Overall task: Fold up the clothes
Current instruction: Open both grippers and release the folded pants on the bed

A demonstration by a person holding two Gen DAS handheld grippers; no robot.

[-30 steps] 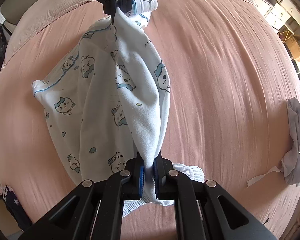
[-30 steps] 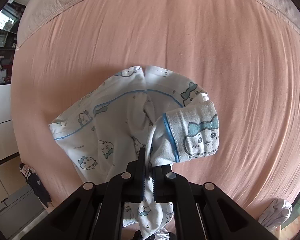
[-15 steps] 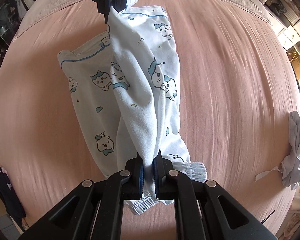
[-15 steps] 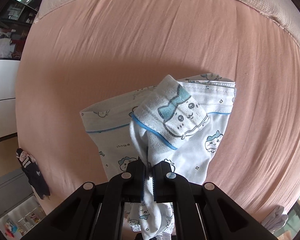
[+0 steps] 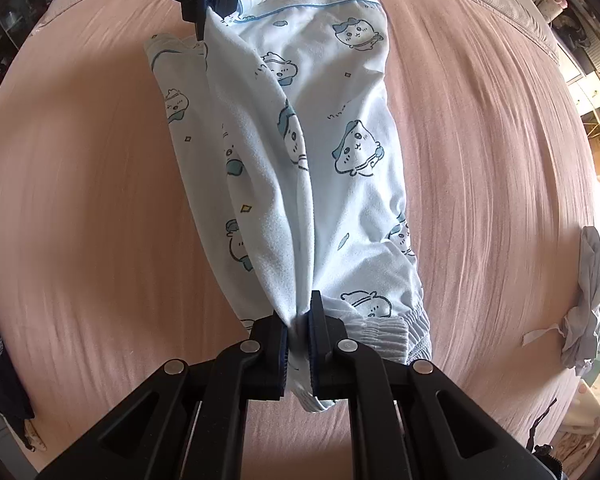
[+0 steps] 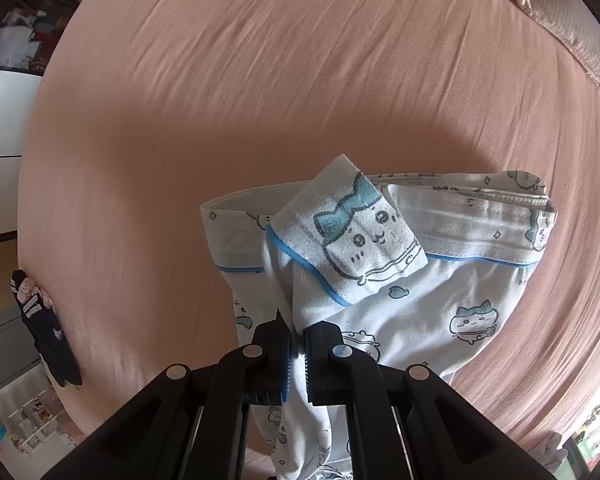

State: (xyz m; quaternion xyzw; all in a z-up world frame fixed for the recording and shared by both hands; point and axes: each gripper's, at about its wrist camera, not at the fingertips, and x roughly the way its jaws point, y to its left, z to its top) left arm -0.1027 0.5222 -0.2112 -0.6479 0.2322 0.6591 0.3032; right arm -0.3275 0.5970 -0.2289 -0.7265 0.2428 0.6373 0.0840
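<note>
We have swung the printed pyjama trousers (image 5: pixel 348 128) round over the bed (image 5: pixel 480 120): the spread, crumpled leg is now doubled lengthwise into a long narrow strip, its waistband (image 6: pixel 472 208) drawn straight, filling more of both views.

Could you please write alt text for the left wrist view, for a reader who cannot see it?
The left gripper pinches one end of pale blue cartoon-print pyjama trousers stretched over a pink bedsheet, while the right gripper holds the far end. A crumpled white garment lies at the right edge.
</note>
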